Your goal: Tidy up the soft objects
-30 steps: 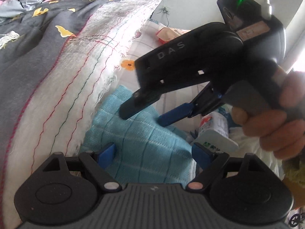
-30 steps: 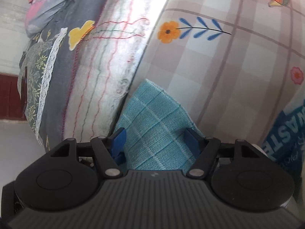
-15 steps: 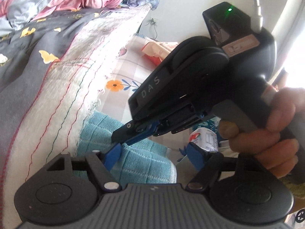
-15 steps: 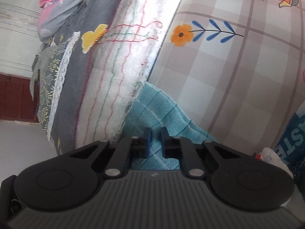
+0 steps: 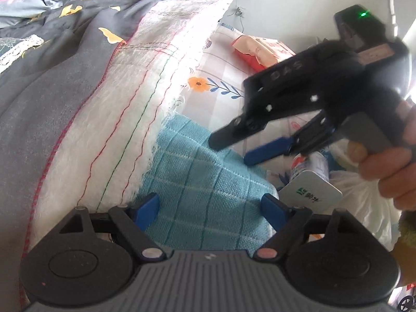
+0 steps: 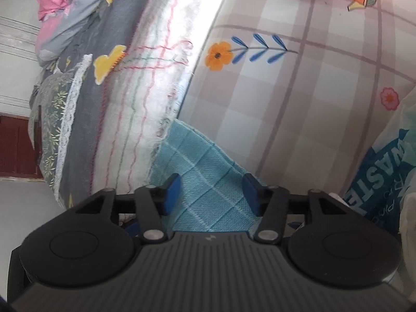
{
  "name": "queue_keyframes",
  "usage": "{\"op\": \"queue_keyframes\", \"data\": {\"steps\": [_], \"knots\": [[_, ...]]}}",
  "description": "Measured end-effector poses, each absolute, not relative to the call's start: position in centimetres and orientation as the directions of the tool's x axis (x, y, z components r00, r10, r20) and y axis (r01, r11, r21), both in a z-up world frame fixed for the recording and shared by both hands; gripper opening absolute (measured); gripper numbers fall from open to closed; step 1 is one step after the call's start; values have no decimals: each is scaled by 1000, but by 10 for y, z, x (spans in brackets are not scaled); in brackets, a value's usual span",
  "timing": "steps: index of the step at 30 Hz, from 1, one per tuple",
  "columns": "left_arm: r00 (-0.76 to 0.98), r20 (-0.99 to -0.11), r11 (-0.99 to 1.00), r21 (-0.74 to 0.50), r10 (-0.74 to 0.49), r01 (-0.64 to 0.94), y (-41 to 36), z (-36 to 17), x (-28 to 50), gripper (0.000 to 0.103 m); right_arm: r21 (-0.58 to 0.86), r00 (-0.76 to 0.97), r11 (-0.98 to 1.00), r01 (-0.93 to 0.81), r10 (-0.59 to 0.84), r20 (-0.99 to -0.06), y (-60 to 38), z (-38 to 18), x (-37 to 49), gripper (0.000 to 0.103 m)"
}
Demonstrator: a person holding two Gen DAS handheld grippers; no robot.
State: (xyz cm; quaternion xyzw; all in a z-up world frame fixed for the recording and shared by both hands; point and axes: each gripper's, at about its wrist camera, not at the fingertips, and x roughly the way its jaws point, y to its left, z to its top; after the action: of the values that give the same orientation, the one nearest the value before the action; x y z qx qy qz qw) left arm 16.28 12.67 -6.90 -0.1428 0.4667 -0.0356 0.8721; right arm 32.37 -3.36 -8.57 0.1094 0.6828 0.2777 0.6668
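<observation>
Left gripper (image 5: 210, 205): jaws opening, spread wide over the blue cloth (image 5: 202, 189), pads not pressing it. Right gripper (image 6: 210, 195): jaws opening, cloth lying between them, released. In the left wrist view the right gripper hangs above the cloth's far edge, held by a hand (image 5: 384, 166). Cloth lies on a checked sheet (image 6: 299, 98), its left edge tucked under a white-and-grey quilt (image 5: 85, 98). Right of the cloth: a white box (image 5: 309, 195) and a plastic bag (image 5: 364, 202). Far: an orange packet (image 5: 257, 49).
</observation>
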Motion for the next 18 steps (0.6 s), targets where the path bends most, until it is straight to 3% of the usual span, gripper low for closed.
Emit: {"op": "queue_keyframes", "data": {"steps": [3, 6, 8, 11, 13, 18], "knots": [[570, -795, 954, -293, -208, -61, 125, -68, 166, 89, 561, -109, 799, -218, 551, -827, -26, -88, 322, 69], [565, -791, 945, -321, -233, -59, 124, -71, 173, 89, 603, -138, 772, -202, 587, -798, -23, -92, 323, 69], [566, -787, 942, -331, -245, -51, 122, -73, 177, 84, 625, -154, 757, -187, 606, -780, -21, -94, 324, 69], [563, -779, 929, -366, -275, -52, 121, -73, 182, 69, 654, -173, 736, -178, 631, -757, -18, -96, 325, 67], [566, -775, 925, -375, -280, -57, 120, -72, 185, 60, 663, -181, 725, -188, 638, -749, -15, -97, 323, 58], [599, -763, 946, -324, -242, -31, 114, -58, 182, 55, 655, -152, 722, -223, 638, -755, -15, -89, 321, 35]]}}
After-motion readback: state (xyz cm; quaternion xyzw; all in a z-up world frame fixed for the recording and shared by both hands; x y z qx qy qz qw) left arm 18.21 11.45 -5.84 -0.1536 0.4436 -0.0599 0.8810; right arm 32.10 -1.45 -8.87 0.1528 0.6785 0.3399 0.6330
